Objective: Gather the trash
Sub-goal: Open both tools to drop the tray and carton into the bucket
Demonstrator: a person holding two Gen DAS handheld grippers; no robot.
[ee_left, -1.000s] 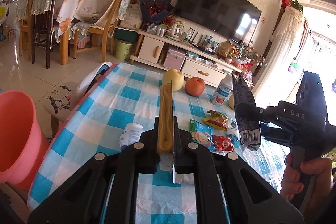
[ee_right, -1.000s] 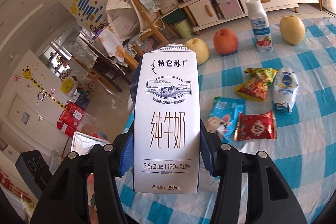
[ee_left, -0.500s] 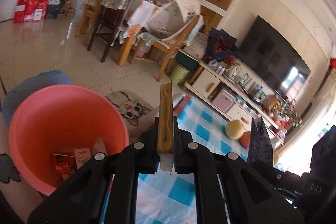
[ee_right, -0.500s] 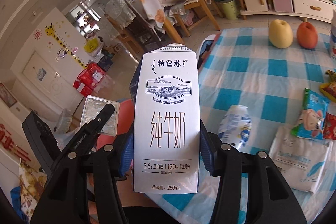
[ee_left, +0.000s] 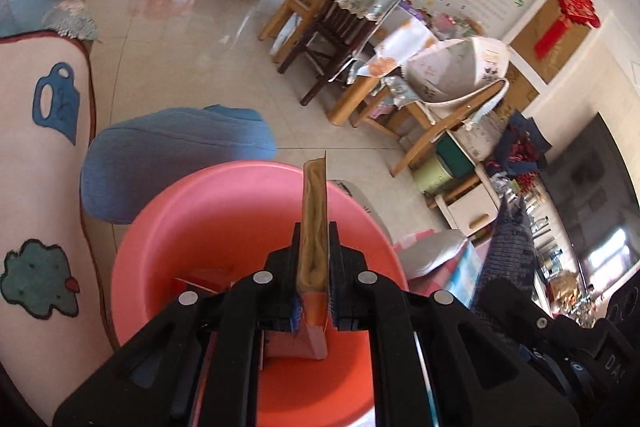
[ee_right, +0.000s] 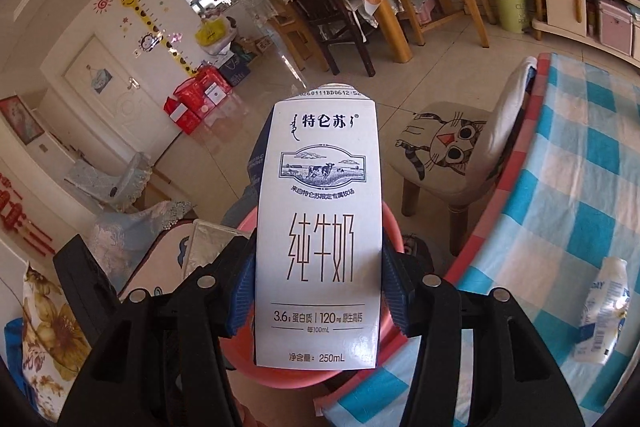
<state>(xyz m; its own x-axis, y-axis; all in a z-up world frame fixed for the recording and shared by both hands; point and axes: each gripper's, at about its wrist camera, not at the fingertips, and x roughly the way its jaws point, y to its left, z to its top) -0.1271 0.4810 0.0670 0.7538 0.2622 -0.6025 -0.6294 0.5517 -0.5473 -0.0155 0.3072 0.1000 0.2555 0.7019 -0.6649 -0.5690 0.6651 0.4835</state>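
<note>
Through the left wrist camera I see my left gripper (ee_left: 314, 263) pinched fully closed on a thin flattened wrapper (ee_left: 314, 211), seen edge-on and standing up toward twelve o'clock above the pink bucket (ee_left: 160, 227), which already holds a few scraps. The wrapper looks feather-light and floppy, so I judge it should fall freely once released. Through the right wrist camera my right gripper (ee_right: 318, 287) clamps a white milk carton (ee_right: 318, 227) across its lower body, jaws about half wide; the bucket rim (ee_right: 390, 227) peeks out behind it. The carton seems stiff yet crushable, probably empty and light, its coated faces a little slick; its flat sides are the sensible hold. At three o'clock lies the checked tablecloth (ee_right: 560, 227) with a small bottle (ee_right: 600, 311).
</note>
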